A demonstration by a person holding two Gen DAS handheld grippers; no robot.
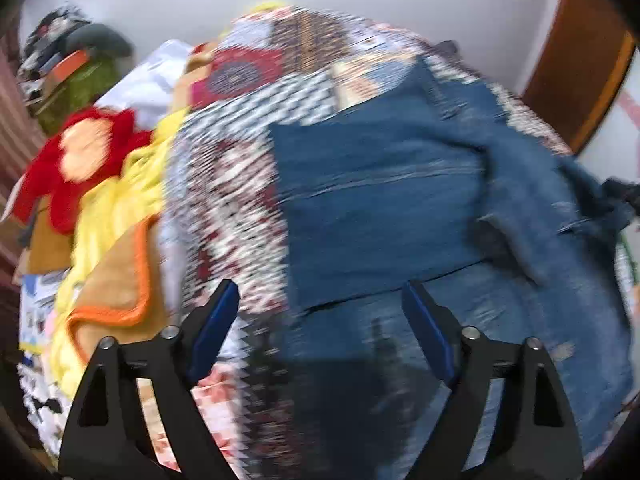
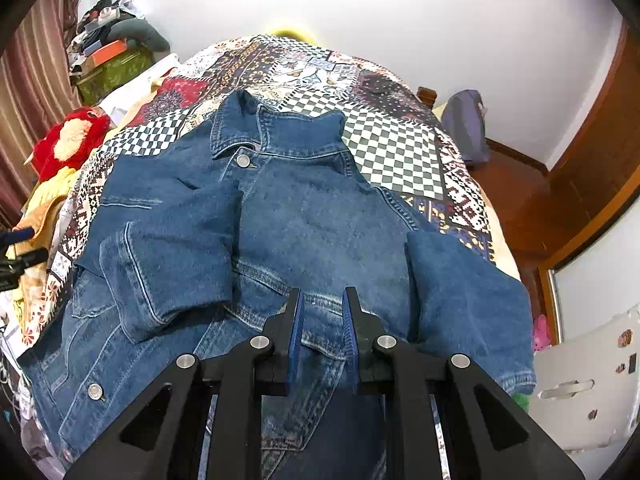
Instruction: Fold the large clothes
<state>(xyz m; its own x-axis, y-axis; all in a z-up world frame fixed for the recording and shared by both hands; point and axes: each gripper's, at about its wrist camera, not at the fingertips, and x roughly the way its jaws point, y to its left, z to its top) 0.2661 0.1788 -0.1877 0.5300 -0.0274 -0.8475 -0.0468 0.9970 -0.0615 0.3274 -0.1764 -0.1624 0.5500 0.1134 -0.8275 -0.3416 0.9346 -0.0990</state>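
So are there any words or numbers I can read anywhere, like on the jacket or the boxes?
None can be read.
Denim jacket: plain metal buttons, no label showing.
Orange box on the pile by the curtain: too small to tell.
White panel at the right: small stickers, too small to read.
Left wrist view: too blurred.

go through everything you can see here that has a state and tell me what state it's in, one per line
Denim jacket: lying flat on the bed, collar at the far end, one sleeve folded across the front, top button undone.
Patchwork bedspread: spread over the bed, under the jacket.
Left hand-held gripper: open, nothing between the jaws.
Right hand-held gripper: nearly shut, a narrow gap, gripping nothing, over the jacket.
Red soft toy: lying at the bed's edge.
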